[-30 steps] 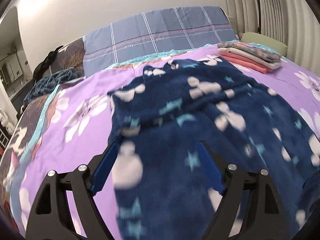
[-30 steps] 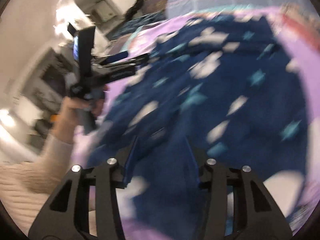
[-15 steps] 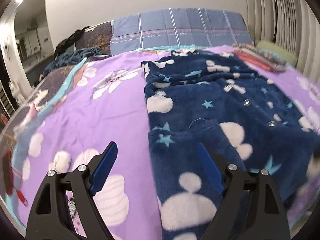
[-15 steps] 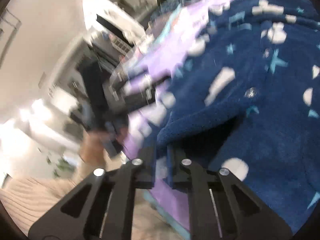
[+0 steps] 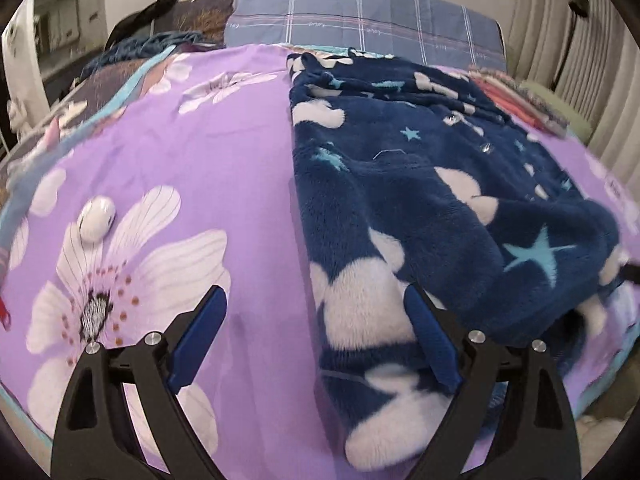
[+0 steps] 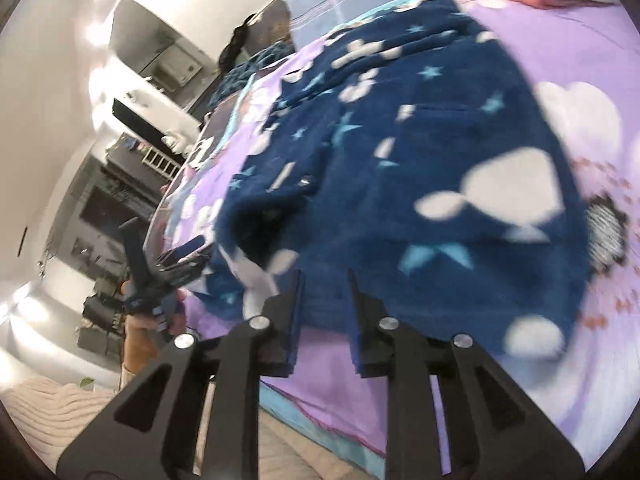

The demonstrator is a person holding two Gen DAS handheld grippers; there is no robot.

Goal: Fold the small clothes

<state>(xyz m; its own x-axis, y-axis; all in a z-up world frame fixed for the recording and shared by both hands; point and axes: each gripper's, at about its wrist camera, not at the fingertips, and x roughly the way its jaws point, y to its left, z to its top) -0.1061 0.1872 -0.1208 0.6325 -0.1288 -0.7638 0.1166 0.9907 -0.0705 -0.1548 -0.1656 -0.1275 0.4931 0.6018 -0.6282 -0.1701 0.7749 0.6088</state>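
A dark blue fleece garment (image 5: 420, 184) with white clouds and light blue stars lies on the purple flowered bedspread (image 5: 168, 148); it also shows in the right wrist view (image 6: 420, 160). Its near right corner is folded over onto itself. My left gripper (image 5: 316, 316) is open, straddling the garment's left near edge just above it. My right gripper (image 6: 322, 284) is partly open at the garment's near edge, holding nothing. The left gripper shows in the right wrist view (image 6: 176, 256), held by a hand.
A stack of folded clothes (image 5: 520, 100) lies at the far right of the bed. A plaid blue pillow (image 5: 360, 12) is at the head. A white computer mouse (image 5: 96, 220) lies on the bedspread at left. The bed's near edge (image 6: 320, 412) is below my right gripper.
My right gripper has opened and let go of the garment corner, which now lies folded over. My left gripper has moved nearer the bed's front edge, still open.
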